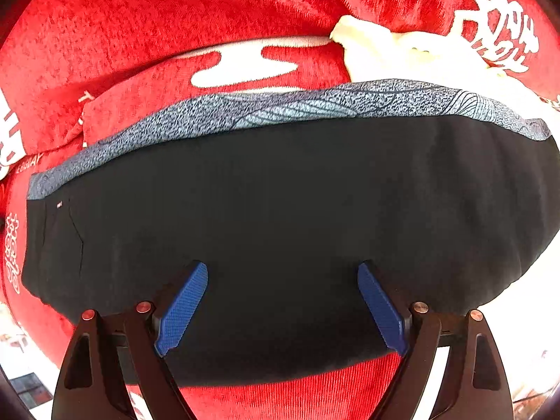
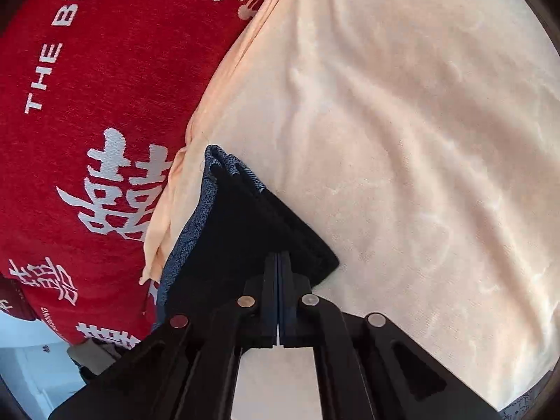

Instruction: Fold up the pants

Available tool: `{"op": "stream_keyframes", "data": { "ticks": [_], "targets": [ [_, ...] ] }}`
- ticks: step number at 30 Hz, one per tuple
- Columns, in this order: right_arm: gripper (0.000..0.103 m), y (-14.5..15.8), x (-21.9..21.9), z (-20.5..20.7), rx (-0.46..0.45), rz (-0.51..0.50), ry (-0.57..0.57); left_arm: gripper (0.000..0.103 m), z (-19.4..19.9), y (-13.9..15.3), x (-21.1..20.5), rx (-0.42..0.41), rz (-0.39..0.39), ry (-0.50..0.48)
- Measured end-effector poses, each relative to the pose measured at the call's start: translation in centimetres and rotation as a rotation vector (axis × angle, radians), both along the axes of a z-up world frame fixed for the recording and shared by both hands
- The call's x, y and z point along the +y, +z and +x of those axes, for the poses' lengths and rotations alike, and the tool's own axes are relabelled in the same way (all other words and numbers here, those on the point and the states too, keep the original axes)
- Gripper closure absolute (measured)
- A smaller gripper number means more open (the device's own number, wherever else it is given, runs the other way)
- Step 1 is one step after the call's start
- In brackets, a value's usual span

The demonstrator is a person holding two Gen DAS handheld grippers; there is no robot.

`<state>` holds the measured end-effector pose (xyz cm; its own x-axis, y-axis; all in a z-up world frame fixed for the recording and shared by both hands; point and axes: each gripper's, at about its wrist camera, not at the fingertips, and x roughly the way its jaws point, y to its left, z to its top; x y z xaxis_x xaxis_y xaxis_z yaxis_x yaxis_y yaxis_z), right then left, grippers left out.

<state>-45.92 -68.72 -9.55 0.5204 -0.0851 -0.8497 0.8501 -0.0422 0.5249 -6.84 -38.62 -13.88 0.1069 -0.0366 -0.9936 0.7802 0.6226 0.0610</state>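
Pants (image 1: 280,217) lie folded on red blanket (image 1: 140,17). Right tool (image 2: 279,262) is clamped on a corner; left tool (image 1: 282,276) hovers spread, empty. Next: complete and flatten the fold.

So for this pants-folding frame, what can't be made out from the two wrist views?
- Left wrist view: the pants fill the frame; their right end is cut off by the fisheye edge. Fold count is unclear.
- Left hand-held gripper: open above the black cloth; whether it touches cannot be told.
- Right wrist view: the right hand-held gripper is shut on a pants corner; its fingers hide the layers.
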Motion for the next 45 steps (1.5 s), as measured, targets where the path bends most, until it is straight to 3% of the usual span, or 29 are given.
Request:
{"op": "stream_keyframes", "data": {
  "ticks": [2, 3, 5, 6, 7, 9, 11, 12, 13, 16, 20, 23, 27, 29, 31, 33, 35, 38, 41, 43, 45],
  "targets": [
    [0.103, 0.1, 0.2, -1.4, 0.129, -0.002, 0.008, 0.014, 0.1, 0.4, -0.3, 0.006, -0.002, -0.002],
    [0.100, 0.0, 0.3, -2.1, 0.132, 0.010, -0.002, 0.014, 0.0, 0.5, -0.6, 0.000, -0.004, -0.013],
    [0.098, 0.3, 1.0, -3.2, 0.004, 0.041, -0.034, 0.014, -0.4, 0.2, -1.0, 0.001, 0.015, -0.030],
    [0.090, 0.8, 1.8, -3.0, -0.065, 0.041, -0.028, 0.014, -0.4, -0.1, -1.2, 0.000, 0.024, -0.030],
    [0.068, 1.1, 2.3, -2.6, -0.086, 0.039, -0.015, 0.014, -0.5, -0.2, -1.4, -0.006, 0.020, -0.027],
    [0.049, 0.6, 3.2, -0.5, -0.112, 0.061, 0.030, 0.014, -0.6, -0.2, -1.6, -0.015, 0.020, -0.031],
    [0.052, -1.0, 3.3, 1.4, -0.107, 0.090, 0.044, 0.014, -0.5, -0.1, -1.4, -0.009, 0.018, -0.030],
    [0.085, -2.0, 3.0, 2.1, -0.105, 0.102, 0.031, 0.014, -0.4, -0.1, -1.3, -0.003, 0.020, -0.031],
    [0.098, -2.6, 2.9, 2.6, -0.108, 0.108, 0.014, 0.013, -0.4, -0.2, -1.1, 0.000, 0.024, -0.030],
    [0.098, -2.2, 3.3, 2.9, -0.092, 0.082, 0.007, 0.013, -0.2, 0.1, -1.3, 0.014, 0.046, -0.018],
    [0.094, -2.2, 4.0, 1.3, 0.007, 0.121, 0.054, 0.013, 0.0, 2.7, -3.0, 0.011, -0.041, -0.019],
    [0.093, 1.4, 3.9, 0.7, 0.102, 0.000, 0.080, 0.013, 0.1, 2.7, -5.7, -0.012, -0.078, -0.041],
    [0.093, 4.7, 3.4, 5.7, 0.105, -0.154, 0.266, 0.013, 0.6, -0.8, -8.7, -0.033, -0.054, -0.016],
    [0.090, 3.8, 3.0, 9.7, 0.111, -0.168, 0.375, 0.000, 1.2, -1.8, -9.3, -0.060, -0.049, 0.017],
    [0.076, 1.7, 2.6, 13.0, 0.148, -0.156, 0.449, 0.000, 2.0, -1.9, -9.0, -0.020, -0.070, 0.023],
    [0.075, -0.7, 2.1, 14.4, 0.214, -0.119, 0.474, 0.000, 2.7, -1.8, -8.3, -0.018, -0.060, 0.018],
    [0.075, -1.5, 1.1, 13.7, 0.182, -0.120, 0.443, 0.000, 3.2, -1.5, -7.2, -0.014, -0.040, 0.028],
    [0.075, -0.6, -0.5, 10.9, 0.243, -0.158, 0.306, 0.000, 3.9, -0.9, -6.1, -0.013, -0.023, 0.049],
    [0.074, 0.5, -0.9, 8.5, 0.204, -0.121, 0.209, 0.000, 4.0, -0.4, -4.8, -0.012, -0.020, 0.026],
    [0.062, 1.7, 0.0, 8.2, 0.205, -0.134, 0.197, 0.000, 3.7, 0.0, -3.4, -0.005, -0.030, -0.002],
    [0.056, 2.4, 1.6, 8.5, 0.188, -0.131, 0.202, 0.000, 3.4, 0.7, -2.4, -0.004, -0.046, -0.042]
  ]
}}
